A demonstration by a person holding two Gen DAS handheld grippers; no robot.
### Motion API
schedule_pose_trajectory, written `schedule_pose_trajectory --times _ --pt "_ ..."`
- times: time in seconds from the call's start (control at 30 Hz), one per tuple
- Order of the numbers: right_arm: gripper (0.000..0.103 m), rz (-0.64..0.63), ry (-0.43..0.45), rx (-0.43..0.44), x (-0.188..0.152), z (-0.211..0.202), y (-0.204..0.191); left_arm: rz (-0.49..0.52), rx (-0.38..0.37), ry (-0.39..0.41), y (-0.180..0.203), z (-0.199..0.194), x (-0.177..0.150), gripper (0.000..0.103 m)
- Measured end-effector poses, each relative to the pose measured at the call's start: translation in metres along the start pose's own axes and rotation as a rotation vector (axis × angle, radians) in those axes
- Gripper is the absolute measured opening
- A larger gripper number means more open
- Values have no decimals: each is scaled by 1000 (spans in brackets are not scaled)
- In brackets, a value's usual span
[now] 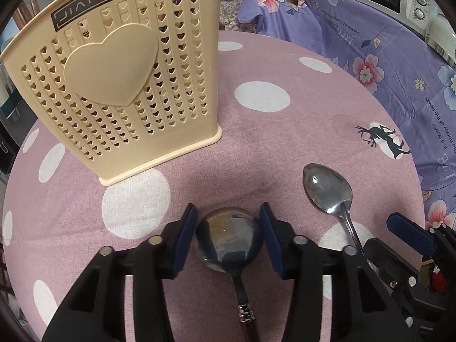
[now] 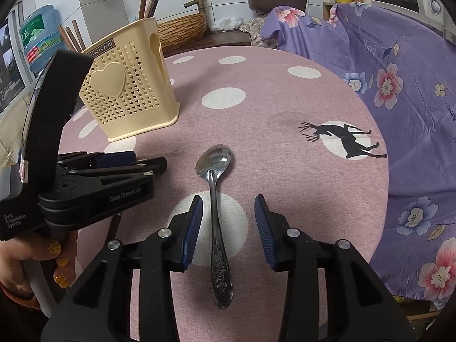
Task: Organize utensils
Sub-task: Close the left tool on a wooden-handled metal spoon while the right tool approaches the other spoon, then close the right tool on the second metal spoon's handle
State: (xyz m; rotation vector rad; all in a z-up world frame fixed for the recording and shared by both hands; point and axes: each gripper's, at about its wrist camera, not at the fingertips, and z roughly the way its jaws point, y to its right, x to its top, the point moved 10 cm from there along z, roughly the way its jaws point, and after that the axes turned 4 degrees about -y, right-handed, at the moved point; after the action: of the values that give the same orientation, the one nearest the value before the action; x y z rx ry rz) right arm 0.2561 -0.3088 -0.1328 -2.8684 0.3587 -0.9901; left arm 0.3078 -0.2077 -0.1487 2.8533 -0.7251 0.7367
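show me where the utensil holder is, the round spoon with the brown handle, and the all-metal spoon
utensil holder (image 1: pixel 114 65), left wrist view, on the raised heart on its front.
round spoon (image 1: pixel 229 239), left wrist view, on its bowl.
all-metal spoon (image 2: pixel 215 205), right wrist view, on its handle.

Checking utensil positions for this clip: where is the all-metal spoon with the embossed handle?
In the right wrist view, the all-metal spoon lies on the pink polka-dot tablecloth between the right gripper's open jaws, bowl pointing away, right of the cream heart-pattern utensil holder.

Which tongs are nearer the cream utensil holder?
Left. The left tongs straddle a round spoon just in front of the utensil holder; the right tongs sit farther off.
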Motion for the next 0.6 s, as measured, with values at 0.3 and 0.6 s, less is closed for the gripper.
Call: schedule_pose_trajectory --times 0.3,0.6 --pt "39 -29 -37 14 5 10 -7 -16 -11 11 -12 -6 -6 42" --pt "63 -85 -77 36 7 23 -24 -61 7 18 -44 -16 -17 40"
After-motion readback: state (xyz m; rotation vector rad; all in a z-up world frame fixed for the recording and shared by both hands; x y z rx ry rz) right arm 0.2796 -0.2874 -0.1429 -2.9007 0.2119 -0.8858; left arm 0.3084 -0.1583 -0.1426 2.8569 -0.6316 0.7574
